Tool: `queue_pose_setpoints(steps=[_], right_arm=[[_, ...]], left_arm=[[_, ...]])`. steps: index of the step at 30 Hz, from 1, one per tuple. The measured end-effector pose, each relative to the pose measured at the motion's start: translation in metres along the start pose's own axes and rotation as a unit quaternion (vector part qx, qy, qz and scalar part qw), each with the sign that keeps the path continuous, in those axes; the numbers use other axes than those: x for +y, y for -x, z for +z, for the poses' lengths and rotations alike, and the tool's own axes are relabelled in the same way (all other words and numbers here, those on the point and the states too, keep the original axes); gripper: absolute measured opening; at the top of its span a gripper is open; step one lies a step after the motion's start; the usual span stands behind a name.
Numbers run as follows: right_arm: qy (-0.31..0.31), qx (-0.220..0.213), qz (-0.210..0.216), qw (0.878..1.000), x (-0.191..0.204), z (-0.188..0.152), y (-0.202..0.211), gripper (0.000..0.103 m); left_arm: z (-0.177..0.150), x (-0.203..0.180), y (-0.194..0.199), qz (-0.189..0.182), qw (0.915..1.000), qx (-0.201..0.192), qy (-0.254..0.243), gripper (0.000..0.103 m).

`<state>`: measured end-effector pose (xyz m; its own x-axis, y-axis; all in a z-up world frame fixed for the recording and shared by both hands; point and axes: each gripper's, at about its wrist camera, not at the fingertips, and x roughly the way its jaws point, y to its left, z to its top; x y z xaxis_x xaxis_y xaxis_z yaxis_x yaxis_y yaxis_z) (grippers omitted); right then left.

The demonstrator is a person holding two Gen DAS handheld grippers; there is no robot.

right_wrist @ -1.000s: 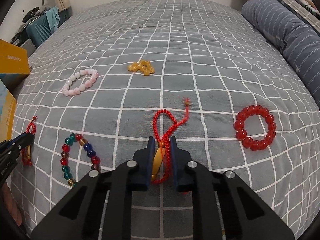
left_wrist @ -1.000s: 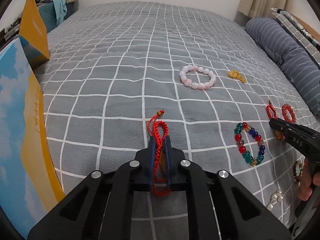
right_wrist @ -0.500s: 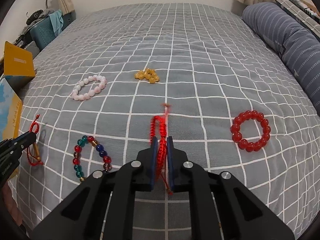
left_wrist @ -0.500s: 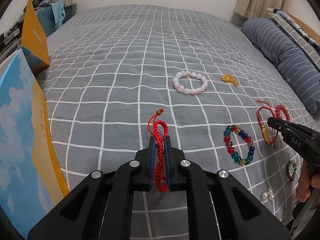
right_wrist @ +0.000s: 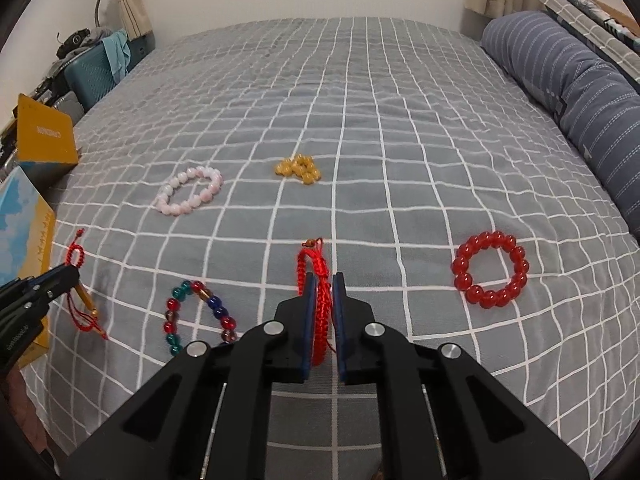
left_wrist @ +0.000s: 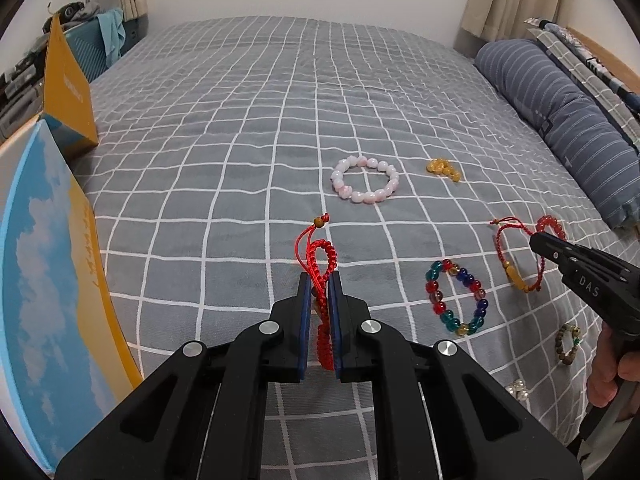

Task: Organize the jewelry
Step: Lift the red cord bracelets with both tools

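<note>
My left gripper (left_wrist: 320,280) is shut on a red cord bracelet (left_wrist: 322,264) and holds it above the grey checked bedspread. My right gripper (right_wrist: 322,282) is shut on a second red cord bracelet (right_wrist: 316,268), also lifted; from the left wrist view this bracelet (left_wrist: 516,256) hangs from the right gripper's tip (left_wrist: 538,240). On the bed lie a pink bead bracelet (left_wrist: 365,180), a heap of amber beads (right_wrist: 298,169), a multicoloured bead bracelet (left_wrist: 456,296) and a red bead bracelet (right_wrist: 490,274).
A blue-and-yellow box (left_wrist: 48,280) stands at the left bed edge, with an orange box (left_wrist: 66,88) behind it. A striped blue bolster (left_wrist: 560,120) lies along the right. A small dark bead bracelet (left_wrist: 566,344) and pearl beads (left_wrist: 518,390) lie near the front right.
Both grippers have risen and pulled back, lifting their red cord bracelets off the bedspread. The right gripper's jaws have closed tighter on its bracelet.
</note>
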<state>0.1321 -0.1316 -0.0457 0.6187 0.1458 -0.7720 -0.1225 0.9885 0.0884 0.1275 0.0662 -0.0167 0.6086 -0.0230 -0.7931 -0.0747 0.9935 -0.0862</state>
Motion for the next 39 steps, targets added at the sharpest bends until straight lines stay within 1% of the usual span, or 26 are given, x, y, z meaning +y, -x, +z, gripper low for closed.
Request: queue_pose_setpoints(steps=[12, 18, 28, 31, 33, 35, 39], right_arm=[[0.009, -0.030, 0.006, 1.000, 0.012, 0.012, 0.037, 0.008], [0.020, -0.045, 0.008, 0.999, 0.022, 0.021, 0.055, 0.008], [0.033, -0.059, 0.021, 0.998, 0.042, 0.036, 0.070, 0.008], [0.035, -0.055, 0.020, 0.998, 0.042, 0.037, 0.067, 0.008], [0.032, -0.049, 0.011, 0.998, 0.037, 0.035, 0.059, 0.017], [0.028, -0.034, 0.004, 0.999, 0.029, 0.030, 0.046, 0.035], [0.017, 0.004, -0.003, 1.000, 0.011, 0.017, 0.013, 0.037]], left_arm=[[0.010, -0.005, 0.017, -0.002, 1.0000, -0.007, -0.004, 0.008], [0.020, -0.003, 0.034, -0.004, 0.9999, -0.016, -0.004, 0.008], [0.034, 0.010, 0.067, 0.010, 0.9992, -0.038, 0.000, 0.009], [0.035, 0.016, 0.074, 0.011, 0.9991, -0.040, 0.004, 0.009], [0.036, 0.018, 0.076, 0.013, 0.9991, -0.040, 0.004, 0.009], [0.035, 0.021, 0.077, 0.012, 0.9991, -0.039, 0.005, 0.009], [0.032, 0.021, 0.073, 0.009, 0.9993, -0.035, 0.007, 0.009]])
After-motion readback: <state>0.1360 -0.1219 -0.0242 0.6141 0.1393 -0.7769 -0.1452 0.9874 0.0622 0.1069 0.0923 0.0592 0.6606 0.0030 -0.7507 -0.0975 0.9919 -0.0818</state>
